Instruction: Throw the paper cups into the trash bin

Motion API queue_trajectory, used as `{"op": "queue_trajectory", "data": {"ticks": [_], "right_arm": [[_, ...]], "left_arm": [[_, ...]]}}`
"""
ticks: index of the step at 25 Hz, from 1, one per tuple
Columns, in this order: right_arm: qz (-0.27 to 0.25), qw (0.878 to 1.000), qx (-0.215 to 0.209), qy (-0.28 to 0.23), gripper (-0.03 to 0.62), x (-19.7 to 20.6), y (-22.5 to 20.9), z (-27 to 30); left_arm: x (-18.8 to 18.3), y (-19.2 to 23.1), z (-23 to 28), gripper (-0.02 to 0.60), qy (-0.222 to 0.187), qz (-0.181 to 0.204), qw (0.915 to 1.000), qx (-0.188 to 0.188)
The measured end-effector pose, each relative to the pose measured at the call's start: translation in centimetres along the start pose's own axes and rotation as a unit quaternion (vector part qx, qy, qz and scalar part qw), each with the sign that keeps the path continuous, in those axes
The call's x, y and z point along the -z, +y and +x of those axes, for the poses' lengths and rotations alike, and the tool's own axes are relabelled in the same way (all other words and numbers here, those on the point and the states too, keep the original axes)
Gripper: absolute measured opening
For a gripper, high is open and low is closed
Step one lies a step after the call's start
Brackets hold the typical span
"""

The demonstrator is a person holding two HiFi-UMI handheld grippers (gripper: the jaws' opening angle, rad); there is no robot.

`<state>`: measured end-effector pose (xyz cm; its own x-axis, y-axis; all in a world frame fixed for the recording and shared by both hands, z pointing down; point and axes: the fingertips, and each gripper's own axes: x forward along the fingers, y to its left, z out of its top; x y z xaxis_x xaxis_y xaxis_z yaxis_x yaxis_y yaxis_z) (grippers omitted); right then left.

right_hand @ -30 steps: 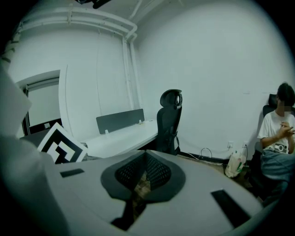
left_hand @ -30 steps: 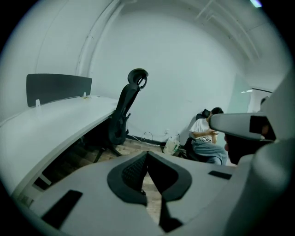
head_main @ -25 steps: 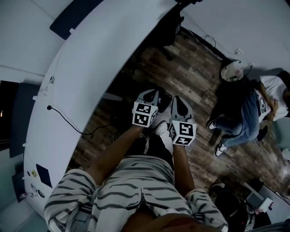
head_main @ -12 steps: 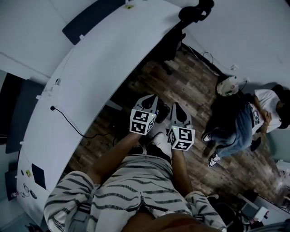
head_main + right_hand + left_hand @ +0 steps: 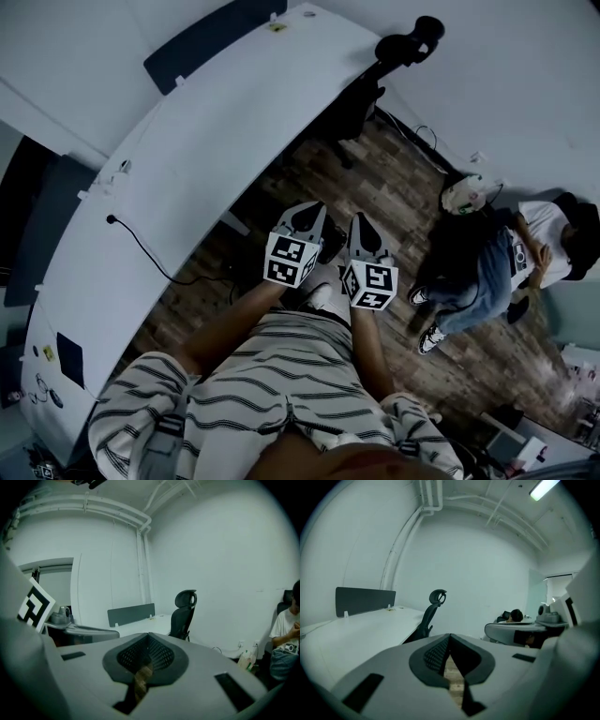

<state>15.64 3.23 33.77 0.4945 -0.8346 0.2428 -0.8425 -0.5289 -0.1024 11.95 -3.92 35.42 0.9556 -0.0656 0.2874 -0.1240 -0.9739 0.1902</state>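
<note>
Paper cups appear in none of the views. The long white desk (image 5: 187, 159) curves along the left. Just off its near edge, over the wood floor (image 5: 412, 202), the left gripper (image 5: 308, 214) and right gripper (image 5: 360, 225) hover side by side, each with jaws pressed together on nothing.

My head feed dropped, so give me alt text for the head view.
The left tool and right tool hover side by side over wood floor, beside a long white desk. No cups or bin visible.
</note>
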Motion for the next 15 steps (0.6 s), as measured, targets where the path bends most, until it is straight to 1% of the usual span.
{"op": "queue_trajectory", "data": {"ticks": [5, 9, 15], "right_arm": [[-0.008, 1.0, -0.003, -0.012, 0.011, -0.8, 0.9, 0.2], [-0.017, 1.0, -0.008, -0.022, 0.011, -1.7, 1.1, 0.6], [-0.022, 0.999, -0.014, -0.032, 0.011, -2.5, 1.4, 0.5]], "left_arm": [[-0.3, 0.5, -1.2, 0.025, -0.005, 0.01, 0.9999, -0.007], [-1.2, 0.8, -1.4, 0.025, -0.019, 0.014, 0.9997, -0.009], [-2.1, 0.8, -1.9, 0.025, -0.032, 0.019, 0.9993, -0.006]]}}
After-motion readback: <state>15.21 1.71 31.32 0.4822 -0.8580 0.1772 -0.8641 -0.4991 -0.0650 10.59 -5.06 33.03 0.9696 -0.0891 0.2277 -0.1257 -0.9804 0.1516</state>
